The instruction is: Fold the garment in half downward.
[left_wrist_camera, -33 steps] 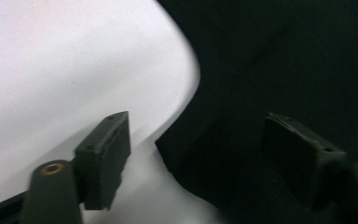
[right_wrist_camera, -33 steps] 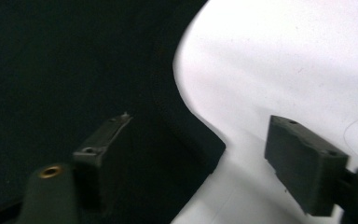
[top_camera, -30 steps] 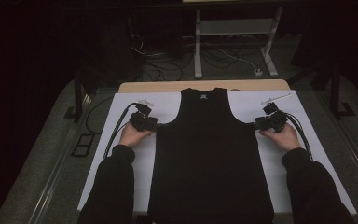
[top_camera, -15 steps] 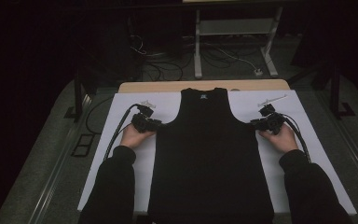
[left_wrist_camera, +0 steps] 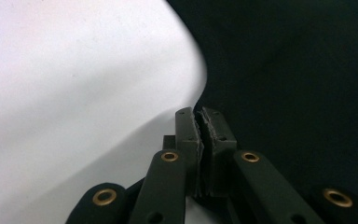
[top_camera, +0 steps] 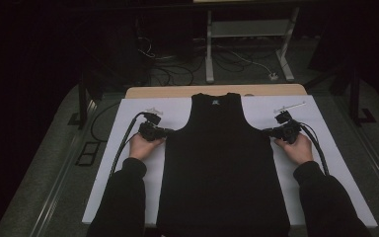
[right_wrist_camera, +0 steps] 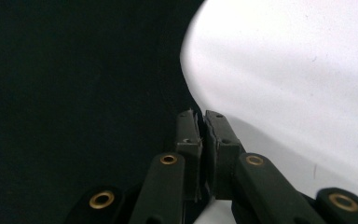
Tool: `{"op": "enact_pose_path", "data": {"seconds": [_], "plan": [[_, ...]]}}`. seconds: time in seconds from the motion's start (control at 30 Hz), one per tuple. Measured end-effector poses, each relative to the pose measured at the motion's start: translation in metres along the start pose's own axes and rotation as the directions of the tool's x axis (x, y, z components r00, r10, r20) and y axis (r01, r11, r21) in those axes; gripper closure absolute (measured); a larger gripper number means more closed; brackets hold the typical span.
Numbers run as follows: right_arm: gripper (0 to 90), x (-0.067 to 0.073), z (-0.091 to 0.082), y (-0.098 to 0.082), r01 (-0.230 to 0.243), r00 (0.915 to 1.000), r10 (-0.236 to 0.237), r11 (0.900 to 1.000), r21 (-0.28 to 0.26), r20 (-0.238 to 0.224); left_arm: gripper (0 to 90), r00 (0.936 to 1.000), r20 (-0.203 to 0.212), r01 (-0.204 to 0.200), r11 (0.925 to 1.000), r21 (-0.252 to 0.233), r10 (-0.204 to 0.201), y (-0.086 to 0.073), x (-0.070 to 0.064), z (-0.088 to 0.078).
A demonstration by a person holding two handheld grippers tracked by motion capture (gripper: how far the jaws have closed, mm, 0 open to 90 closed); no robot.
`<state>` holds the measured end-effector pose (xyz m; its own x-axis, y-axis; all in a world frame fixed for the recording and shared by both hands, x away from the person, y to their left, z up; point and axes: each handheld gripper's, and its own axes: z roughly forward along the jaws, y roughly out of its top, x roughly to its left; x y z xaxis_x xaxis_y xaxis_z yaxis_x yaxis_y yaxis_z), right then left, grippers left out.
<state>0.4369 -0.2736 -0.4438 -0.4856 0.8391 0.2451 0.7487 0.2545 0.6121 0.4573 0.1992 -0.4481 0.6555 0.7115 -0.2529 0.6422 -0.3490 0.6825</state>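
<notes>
Two grippers sit at the armholes of the black tank top (top_camera: 224, 168), spread flat on the white sheet (top_camera: 128, 197): your left gripper (top_camera: 165, 132), your right gripper (top_camera: 268, 131). Left gripper view: jaws have just closed, pinching the fabric edge. Right gripper view: same pinch. Step looks like grasping for a fold; next, lift both sides evenly.

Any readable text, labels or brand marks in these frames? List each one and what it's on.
Nothing legible.
Neck label inside the collar of the black tank top: a small pale patch, too small and blurred to read.
White sheet under the top: no print visible.
Left tool and right tool: no markings visible on the black jaws.
</notes>
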Motion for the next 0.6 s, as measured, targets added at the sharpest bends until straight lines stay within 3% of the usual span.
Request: {"op": "enact_pose_path", "data": {"seconds": [0.1,0.2,0.3,0.47,0.6], "plan": [[83.9,-0.003,-0.005,-0.002,-0.037,0.9988,0.036,0.999,-0.026,-0.034,85.1,0.9982,0.042,0.044,0.9977,-0.051,-0.042,-0.005,0.002,-0.004],[84.1,-0.006,-0.009,-0.005,-0.068,0.9952,0.065,0.996,-0.049,-0.074,85.2,0.9970,0.053,0.059,0.9975,-0.038,-0.057,-0.009,0.004,-0.005],[84.2,-0.008,-0.013,-0.008,-0.080,0.9918,0.074,0.995,-0.058,-0.104,85.1,0.9919,0.084,0.100,0.9934,-0.055,-0.095,-0.008,0.004,-0.009],[84.2,-0.008,-0.019,-0.011,-0.099,0.9876,0.087,0.991,-0.087,-0.131,85.1,0.9921,0.082,0.100,0.9933,-0.058,-0.095,-0.006,-0.001,-0.012],[84.2,-0.007,-0.023,-0.012,-0.112,0.9843,0.096,0.988,-0.106,-0.148,85.1,0.9876,0.114,0.119,0.9885,-0.094,-0.108,-0.005,-0.003,-0.019]]}}
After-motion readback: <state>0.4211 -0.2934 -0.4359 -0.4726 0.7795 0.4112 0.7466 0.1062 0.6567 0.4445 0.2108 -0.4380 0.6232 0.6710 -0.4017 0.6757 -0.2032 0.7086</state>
